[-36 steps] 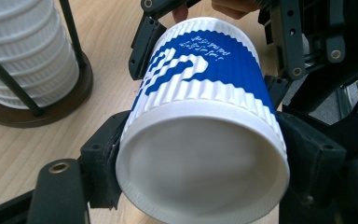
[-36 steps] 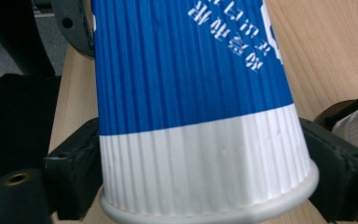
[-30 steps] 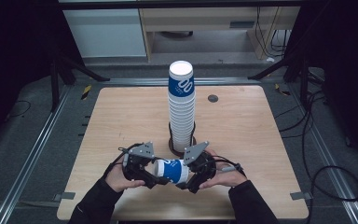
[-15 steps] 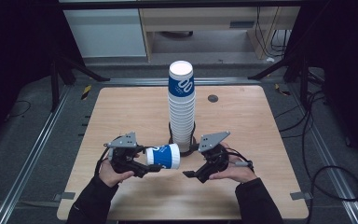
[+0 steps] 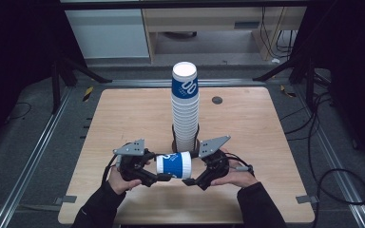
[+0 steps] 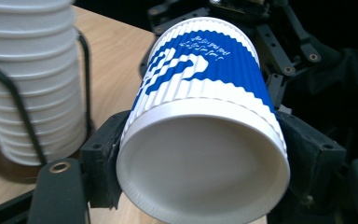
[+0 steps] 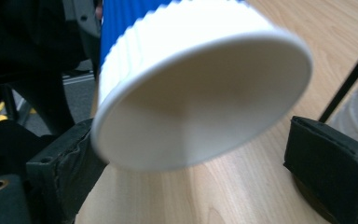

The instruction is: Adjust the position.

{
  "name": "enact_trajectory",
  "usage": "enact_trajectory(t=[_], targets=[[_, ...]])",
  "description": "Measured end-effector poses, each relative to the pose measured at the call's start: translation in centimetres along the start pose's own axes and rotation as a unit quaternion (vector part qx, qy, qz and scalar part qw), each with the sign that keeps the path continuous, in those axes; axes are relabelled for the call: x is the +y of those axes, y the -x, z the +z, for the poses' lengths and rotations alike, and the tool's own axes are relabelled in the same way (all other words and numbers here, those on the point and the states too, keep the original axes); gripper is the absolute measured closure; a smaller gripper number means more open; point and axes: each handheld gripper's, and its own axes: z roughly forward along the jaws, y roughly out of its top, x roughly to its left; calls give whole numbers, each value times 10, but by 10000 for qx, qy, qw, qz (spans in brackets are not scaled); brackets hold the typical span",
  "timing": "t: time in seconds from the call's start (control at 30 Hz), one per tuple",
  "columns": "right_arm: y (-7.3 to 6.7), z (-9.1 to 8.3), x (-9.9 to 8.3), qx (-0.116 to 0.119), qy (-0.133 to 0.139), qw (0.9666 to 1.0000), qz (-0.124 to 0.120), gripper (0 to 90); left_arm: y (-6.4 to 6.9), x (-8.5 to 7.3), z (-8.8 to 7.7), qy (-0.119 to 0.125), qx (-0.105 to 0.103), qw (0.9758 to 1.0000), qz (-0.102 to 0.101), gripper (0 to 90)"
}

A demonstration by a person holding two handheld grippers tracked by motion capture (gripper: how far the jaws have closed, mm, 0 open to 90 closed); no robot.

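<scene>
The light, crushable paper cup [image 5: 174, 165] lay sideways above the desk [image 5: 123, 118], its base end gripped gently in the left gripper [image 5: 164, 177]'s fingers, while the right gripper [image 5: 190, 182]'s fingers stood wide around its rim.

The right gripper [image 5: 193, 181] has come back to the cup [image 5: 174, 165].

Cup stack [image 5: 186, 111] blocks centre; table [image 5: 123, 118] sides seemingly free.
</scene>
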Motion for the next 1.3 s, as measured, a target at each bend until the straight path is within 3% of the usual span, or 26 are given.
enact_trajectory(t=[0.2, 0.4, 0.67, 0.8, 0.9, 1.03, 1.3], targets=[[-3, 5, 1, 237, 35, 9997, -47, 82, 5, 0, 8, -150, -144, 9997, 87, 252], [-3, 5, -1, 371, 35, 9993, -83, 144, 5, 0, 8, -212, -120, 9997, 83, 251], [0, 3, -3, 309, -80, 9995, -57, 154, 5, 4, 4, -368, 36, 9993, 88, 174], [3, -3, -5, 151, -204, 9997, -65, 151, 1, 4, -5, -565, 129, 9983, 95, 150], [4, -3, -6, -7, -429, 9990, -110, 150, -2, 2, -5, -941, 353, 9948, 186, 133], [4, 5, -9, -52, -734, 9971, -171, 150, -2, -1, 1, -1242, 416, 9910, 283, 130], [-2, 20, -9, 81, -981, 9947, -309, 150, 6, -3, 19, -1733, 329, 9827, 562, 135]])
